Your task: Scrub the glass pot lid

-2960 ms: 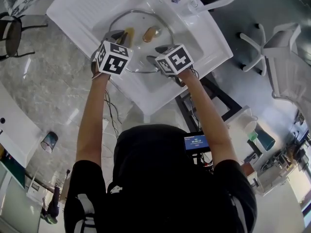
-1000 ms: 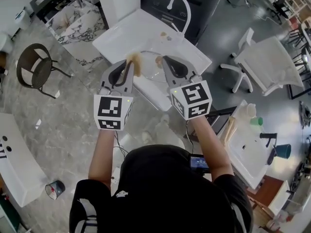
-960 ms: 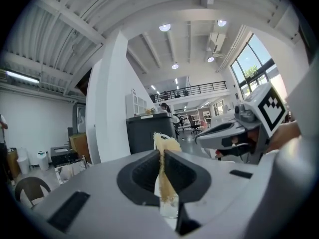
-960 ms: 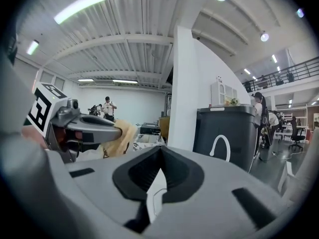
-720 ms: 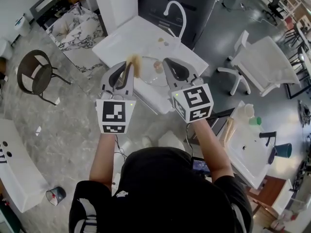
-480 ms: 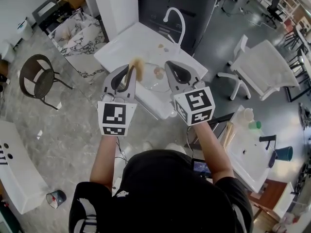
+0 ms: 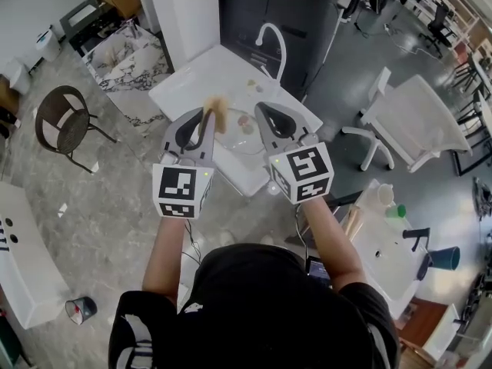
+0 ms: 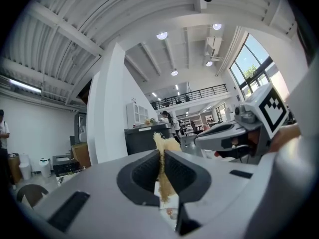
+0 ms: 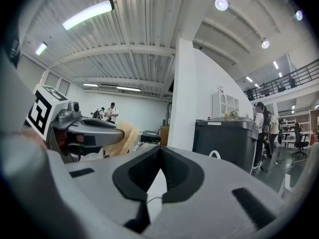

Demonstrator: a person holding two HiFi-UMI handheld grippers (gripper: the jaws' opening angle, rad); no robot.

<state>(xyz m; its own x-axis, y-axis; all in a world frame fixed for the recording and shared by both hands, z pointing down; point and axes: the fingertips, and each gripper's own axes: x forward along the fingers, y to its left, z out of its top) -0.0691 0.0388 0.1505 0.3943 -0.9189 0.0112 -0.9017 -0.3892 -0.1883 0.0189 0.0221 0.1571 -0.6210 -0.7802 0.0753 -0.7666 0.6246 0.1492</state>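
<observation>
Both grippers are held up side by side, pointing level, high above the white sink (image 7: 188,71). My left gripper (image 7: 204,117) is shut on a yellowish scrubbing sponge (image 7: 213,104), whose frayed tip sticks out past the jaws (image 8: 167,144). My right gripper (image 7: 259,110) is shut with nothing in it, its jaws meeting in a closed seam (image 9: 160,158). Far below, between the two, the glass pot lid (image 7: 233,137) lies in the basin with its tan knob (image 7: 244,119) showing. The right gripper view also catches the sponge (image 9: 126,135) at its left.
A curved white faucet (image 7: 270,34) stands at the sink's back, with small brownish bits (image 7: 251,85) beside it. A white chair (image 7: 419,110) is on the right and a brown chair (image 7: 65,121) on the left. A second white stand (image 7: 380,248) with cups is at lower right.
Both grippers have risen together from the lid in the basin, and the sponge went up in the left one. The lid stayed down in the sink.
</observation>
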